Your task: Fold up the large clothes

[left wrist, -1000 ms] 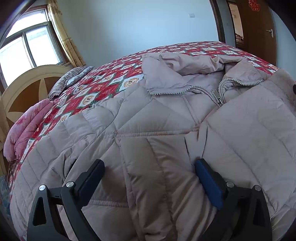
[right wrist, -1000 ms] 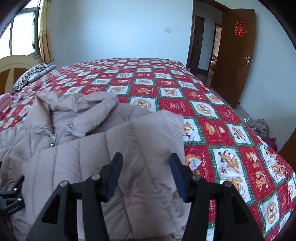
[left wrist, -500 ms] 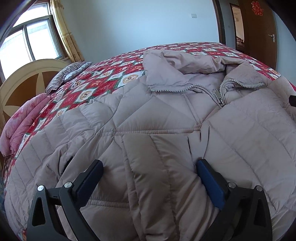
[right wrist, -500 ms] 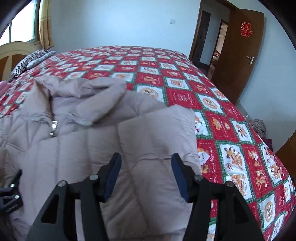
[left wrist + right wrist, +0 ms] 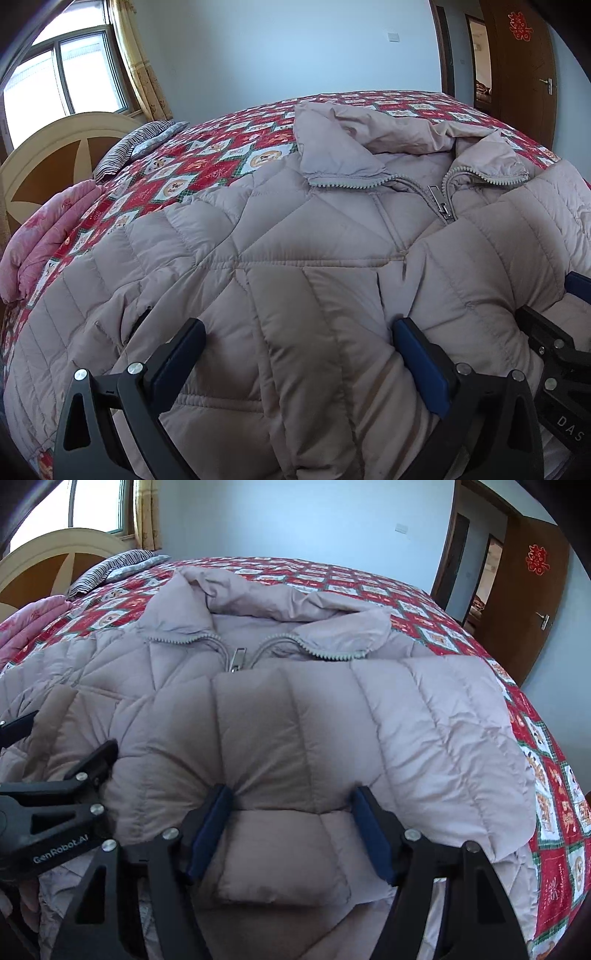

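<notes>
We hold both tongs spread wide, gripping nothing, at the hem end of the puffer jacket (image 5: 303,266) on the bed quilt (image 5: 546,771); its zipper pull (image 5: 238,659) lies straight ahead, left gripper (image 5: 295,362) and right gripper (image 5: 291,819) about equally near

**Colours and patterns on the bed**

The coat (image 5: 295,258) is a pale dusty pink-beige, quilted in straight and diagonal stitched lines, with a light grey zip (image 5: 441,205) and a silver metal pull. The bedspread (image 5: 207,166) is a patchwork of red squares and white squares with small orange-brown figures, edged in green. A folded blanket (image 5: 40,243) at the side is pink with a faint floral print. The pillow (image 5: 136,144) has thin dark and white stripes. The headboard (image 5: 55,155) is cream with brown panels. The curtain (image 5: 144,70) is yellow-gold and patterned. The walls are pale blue-white. The door (image 5: 532,602) is brown with a red paper ornament. Both grippers (image 5: 295,354) (image 5: 291,830) are black with blue pads (image 5: 373,834).
</notes>
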`<state>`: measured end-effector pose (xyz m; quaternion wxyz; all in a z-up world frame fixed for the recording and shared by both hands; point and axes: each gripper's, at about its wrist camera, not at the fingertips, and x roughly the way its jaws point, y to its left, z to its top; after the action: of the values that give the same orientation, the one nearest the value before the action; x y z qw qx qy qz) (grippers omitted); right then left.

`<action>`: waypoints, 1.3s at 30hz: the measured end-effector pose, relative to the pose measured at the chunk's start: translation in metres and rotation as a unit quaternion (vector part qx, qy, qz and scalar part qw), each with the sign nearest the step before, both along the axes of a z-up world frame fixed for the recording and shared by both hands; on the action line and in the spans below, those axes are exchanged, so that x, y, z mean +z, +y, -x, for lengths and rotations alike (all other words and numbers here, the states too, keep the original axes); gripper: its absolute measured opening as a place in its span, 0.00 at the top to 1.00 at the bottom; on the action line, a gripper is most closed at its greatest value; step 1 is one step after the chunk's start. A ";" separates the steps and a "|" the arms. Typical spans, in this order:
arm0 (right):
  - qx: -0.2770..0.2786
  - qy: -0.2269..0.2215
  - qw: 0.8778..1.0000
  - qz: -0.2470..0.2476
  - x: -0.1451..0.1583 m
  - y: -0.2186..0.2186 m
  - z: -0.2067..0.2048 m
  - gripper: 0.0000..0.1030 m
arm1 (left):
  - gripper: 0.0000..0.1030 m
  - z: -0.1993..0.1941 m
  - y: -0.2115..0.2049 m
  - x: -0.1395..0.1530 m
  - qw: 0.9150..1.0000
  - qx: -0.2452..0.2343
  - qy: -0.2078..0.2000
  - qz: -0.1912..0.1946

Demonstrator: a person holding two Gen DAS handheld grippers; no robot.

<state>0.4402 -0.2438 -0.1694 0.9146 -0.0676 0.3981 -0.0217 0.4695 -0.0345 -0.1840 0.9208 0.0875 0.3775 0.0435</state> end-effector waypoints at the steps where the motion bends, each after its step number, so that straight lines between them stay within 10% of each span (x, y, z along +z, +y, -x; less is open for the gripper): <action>1: 0.000 0.000 1.000 0.006 -0.001 0.002 0.000 0.30 | 0.01 0.001 0.000 0.001 1.000 0.002 -0.004 -0.002; 11: -0.001 -0.007 1.000 -0.001 -0.002 0.000 0.003 0.29 | 0.01 0.040 0.045 0.045 0.999 0.015 -0.037 -0.022; 22: -0.001 -0.008 1.000 0.001 -0.002 0.001 0.004 0.29 | 0.01 0.117 0.272 0.067 0.970 0.212 -0.035 -0.113; 32: -0.002 -0.012 1.000 0.007 -0.001 0.004 0.005 0.29 | 0.01 0.220 0.407 0.020 0.936 0.343 0.025 0.076; 39: -0.003 -0.014 1.000 0.009 -0.001 0.003 0.005 0.29 | 0.01 0.204 0.399 0.011 0.939 0.321 0.005 0.125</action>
<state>0.4349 -0.2407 -0.1702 0.9193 -0.0749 0.3853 -0.0288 0.2658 0.3647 -0.1726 0.8597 -0.1537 0.3921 0.2889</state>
